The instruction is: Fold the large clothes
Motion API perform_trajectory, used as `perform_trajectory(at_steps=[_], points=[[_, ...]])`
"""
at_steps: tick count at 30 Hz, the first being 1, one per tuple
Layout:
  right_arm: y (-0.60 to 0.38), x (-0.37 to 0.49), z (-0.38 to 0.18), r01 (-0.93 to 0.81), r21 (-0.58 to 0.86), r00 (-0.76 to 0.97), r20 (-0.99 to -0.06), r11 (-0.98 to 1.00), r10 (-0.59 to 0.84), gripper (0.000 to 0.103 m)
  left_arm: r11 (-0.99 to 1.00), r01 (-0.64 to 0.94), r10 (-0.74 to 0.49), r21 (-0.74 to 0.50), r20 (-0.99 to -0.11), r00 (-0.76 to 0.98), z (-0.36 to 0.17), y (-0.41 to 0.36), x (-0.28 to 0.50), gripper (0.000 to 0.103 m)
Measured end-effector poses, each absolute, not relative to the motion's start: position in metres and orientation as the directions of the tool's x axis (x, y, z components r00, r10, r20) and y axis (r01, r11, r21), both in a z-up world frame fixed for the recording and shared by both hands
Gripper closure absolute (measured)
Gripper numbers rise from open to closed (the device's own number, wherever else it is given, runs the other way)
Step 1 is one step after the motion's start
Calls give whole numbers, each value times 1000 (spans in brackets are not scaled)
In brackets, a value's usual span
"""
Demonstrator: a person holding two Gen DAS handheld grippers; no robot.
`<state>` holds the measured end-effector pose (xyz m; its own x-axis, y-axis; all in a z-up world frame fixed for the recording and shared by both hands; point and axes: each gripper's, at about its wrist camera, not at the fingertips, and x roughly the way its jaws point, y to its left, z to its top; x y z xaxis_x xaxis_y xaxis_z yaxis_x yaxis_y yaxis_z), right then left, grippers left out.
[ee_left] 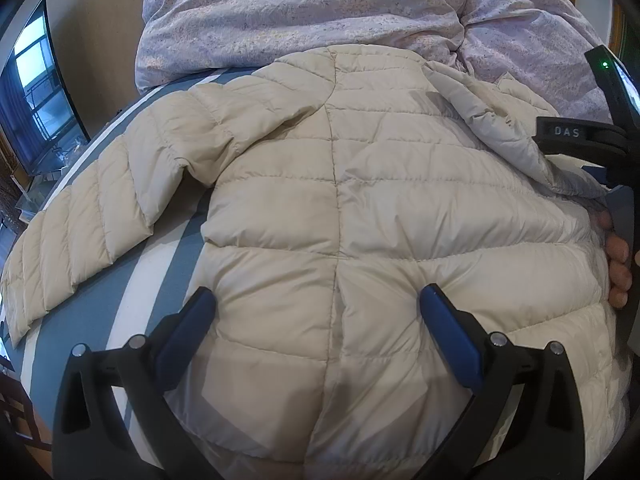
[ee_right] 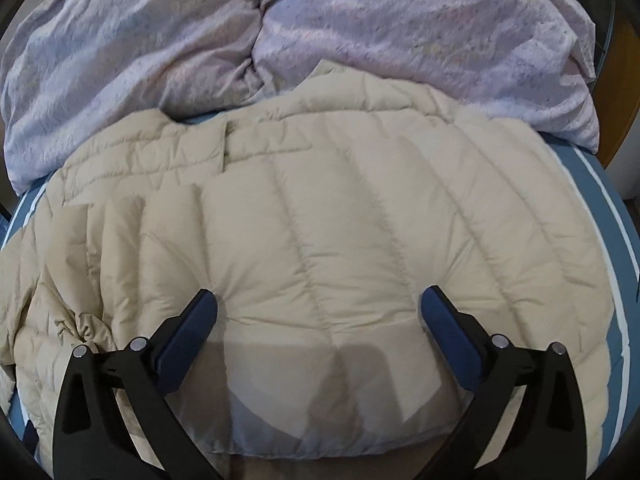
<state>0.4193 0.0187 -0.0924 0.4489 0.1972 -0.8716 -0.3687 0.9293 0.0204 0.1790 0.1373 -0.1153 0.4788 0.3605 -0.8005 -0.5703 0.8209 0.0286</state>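
A cream quilted puffer jacket (ee_left: 340, 184) lies spread on a blue-and-white striped bed (ee_left: 160, 248). One sleeve (ee_left: 92, 232) stretches out to the left. My left gripper (ee_left: 318, 300) is open, its blue fingertips (ee_left: 200, 312) pressing on the jacket's lower body. In the right wrist view the jacket (ee_right: 320, 220) fills the middle, its quilting running away from me. My right gripper (ee_right: 320, 300) is open, its blue fingertips (ee_right: 440, 312) resting on the jacket. The right gripper's body (ee_left: 592, 136) and a hand (ee_left: 616, 264) show at the jacket's right edge in the left wrist view.
A crumpled lilac duvet (ee_left: 320, 8) is piled at the far side of the bed, touching the jacket's top; it also shows in the right wrist view (ee_right: 320, 28). A dark TV screen (ee_left: 36, 92) stands at far left. The bed's right edge (ee_right: 616, 240) borders a wooden floor.
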Motion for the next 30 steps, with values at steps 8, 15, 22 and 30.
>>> perform_trajectory(at_steps=[8, 15, 22, 30], points=[[25, 412, -100, -364, -28, 488, -857, 931, 165, 1, 821, -570, 360, 28, -800, 479, -115, 137, 179, 2], [23, 414, -96, -364, -19, 492, -853, 931, 175, 1, 821, -571, 360, 27, -800, 479, -115, 137, 179, 2], [23, 416, -98, -369, -10, 487, -854, 929, 184, 1, 822, -568, 356, 25, -802, 480, -114, 137, 179, 2], [24, 416, -98, -369, -13, 489, -853, 929, 182, 1, 787, -615, 348, -49, -788, 508, -93, 162, 136, 2]])
